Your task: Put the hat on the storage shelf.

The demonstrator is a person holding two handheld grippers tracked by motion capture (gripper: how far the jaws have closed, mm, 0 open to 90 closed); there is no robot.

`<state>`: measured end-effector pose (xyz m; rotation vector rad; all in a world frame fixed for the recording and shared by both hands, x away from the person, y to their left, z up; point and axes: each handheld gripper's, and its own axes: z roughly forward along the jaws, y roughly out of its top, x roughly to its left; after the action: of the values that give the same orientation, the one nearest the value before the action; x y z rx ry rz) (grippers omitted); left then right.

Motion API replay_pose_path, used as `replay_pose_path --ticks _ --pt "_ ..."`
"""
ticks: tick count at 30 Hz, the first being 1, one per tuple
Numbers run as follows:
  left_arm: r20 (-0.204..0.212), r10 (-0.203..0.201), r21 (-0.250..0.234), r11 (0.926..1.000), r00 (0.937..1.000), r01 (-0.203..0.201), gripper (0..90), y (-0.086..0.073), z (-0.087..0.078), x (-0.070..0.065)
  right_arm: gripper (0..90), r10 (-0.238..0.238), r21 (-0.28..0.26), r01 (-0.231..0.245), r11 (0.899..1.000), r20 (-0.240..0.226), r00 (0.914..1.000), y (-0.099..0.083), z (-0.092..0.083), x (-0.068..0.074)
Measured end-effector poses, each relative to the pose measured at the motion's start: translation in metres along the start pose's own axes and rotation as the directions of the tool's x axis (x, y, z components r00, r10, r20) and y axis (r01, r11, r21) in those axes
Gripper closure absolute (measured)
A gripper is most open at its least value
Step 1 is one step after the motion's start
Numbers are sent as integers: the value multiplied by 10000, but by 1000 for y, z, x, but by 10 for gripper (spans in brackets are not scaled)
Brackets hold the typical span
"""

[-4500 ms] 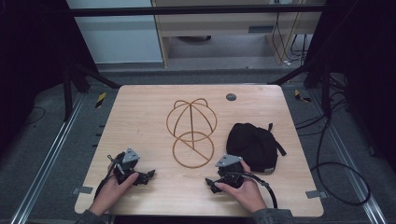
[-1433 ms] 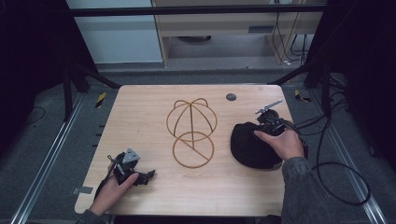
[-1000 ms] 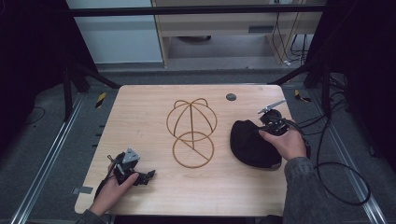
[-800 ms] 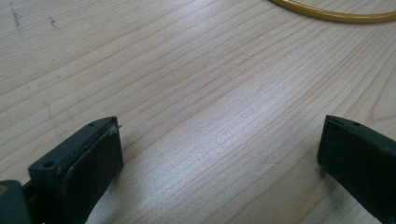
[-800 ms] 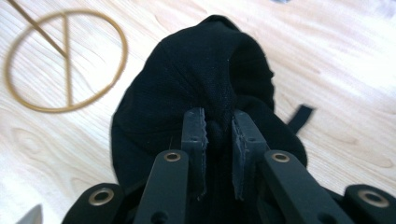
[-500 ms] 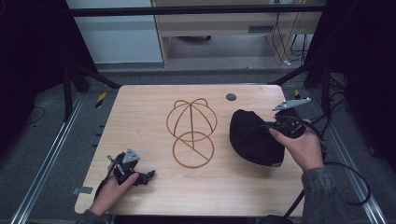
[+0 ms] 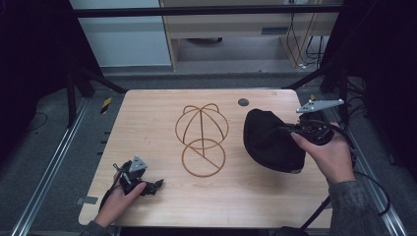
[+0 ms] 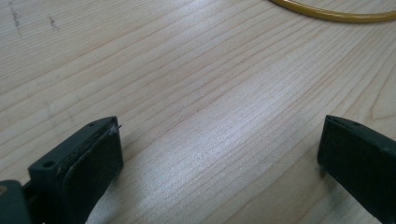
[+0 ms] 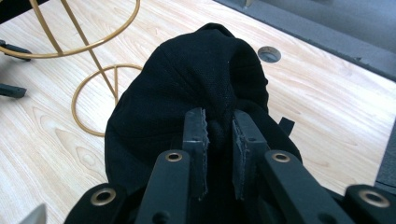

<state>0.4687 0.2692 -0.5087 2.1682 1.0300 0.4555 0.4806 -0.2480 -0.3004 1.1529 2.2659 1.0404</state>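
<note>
Right hand-held gripper [image 7: 295, 130] pinches a fold of a black cap [image 7: 269, 140] near the right edge of the tabletop [image 7: 147, 123]; the right gripper view shows the serrated pads [image 9: 195, 135] clamped on bunched fabric. A second earlier the cap lay slumped flat on the wood beside the stand; now its near side is lifted and pulled toward the right edge, the crown bulging upward while the lower rim appears to rest on the surface. The change suggests the pick-up has succeeded and the cap is being raised, most likely for carrying over to the gold wire hat stand [image 7: 201, 140], which sits at the middle of the tabletop, just left of the cap and apart from it.

Left hand-held gripper [image 7: 150, 187] rests near the front left corner where it was earlier, jaws spread wide over bare wood with nothing between them.

The tabletop is pale wood grain with a round grommet [image 7: 243, 102] near the far edge. Beyond it, a grey floor, dark metal frame legs, a low shelf unit and loose cables along the right side in a dim room.
</note>
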Motion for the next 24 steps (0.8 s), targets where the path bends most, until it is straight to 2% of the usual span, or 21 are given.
replay_pose_path --ticks 13,24 --pt "0 -1 -1 10000 10000 1 0 0 0 0 783 -10 -403 7 9992 -64 10000 10 -20 3" --pt "-2 -1 -2 10000 10000 1 0 0 0 0 783 -106 -1226 85 9924 -166 9998 28 -41 12"
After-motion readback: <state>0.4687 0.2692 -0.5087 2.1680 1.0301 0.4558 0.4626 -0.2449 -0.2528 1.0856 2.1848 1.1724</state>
